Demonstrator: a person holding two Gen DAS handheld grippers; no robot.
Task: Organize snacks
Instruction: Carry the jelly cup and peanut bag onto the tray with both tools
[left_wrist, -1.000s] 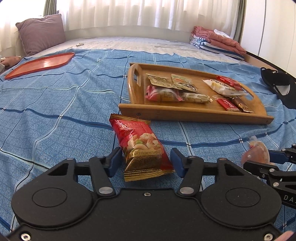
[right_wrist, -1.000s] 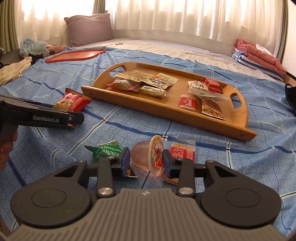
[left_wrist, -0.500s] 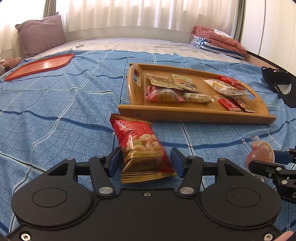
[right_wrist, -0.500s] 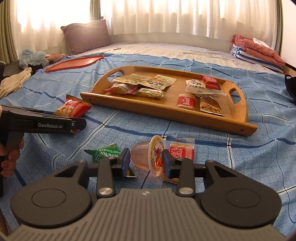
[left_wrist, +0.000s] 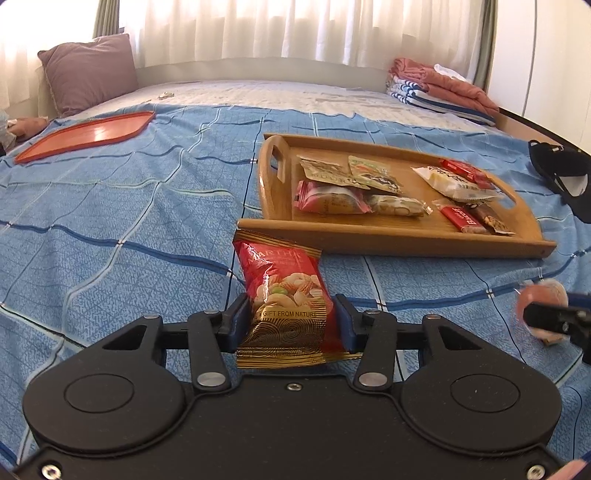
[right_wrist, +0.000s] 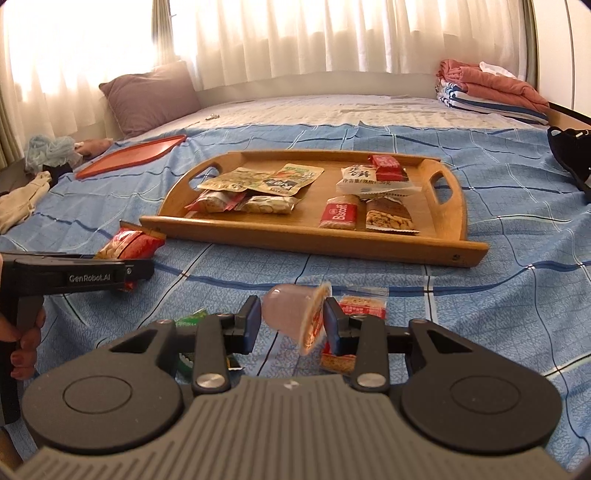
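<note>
With both hand-held grippers clamped, left (left_wrist: 291, 324) on the nut packet (left_wrist: 284, 291), right (right_wrist: 291, 321) on the jelly cup (right_wrist: 295, 314), both sit just short of the wooden tray (right_wrist: 458, 206). Carry each level over the rim and release low.

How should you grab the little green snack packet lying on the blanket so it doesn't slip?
The green packet lies flat on the blanket, mostly hidden behind the right gripper, which is already shut on the jelly cup. I would probably come from above and pinch across its narrow width near the middle, since a flat, crinkly wrapper offers no edge from the side.
</note>
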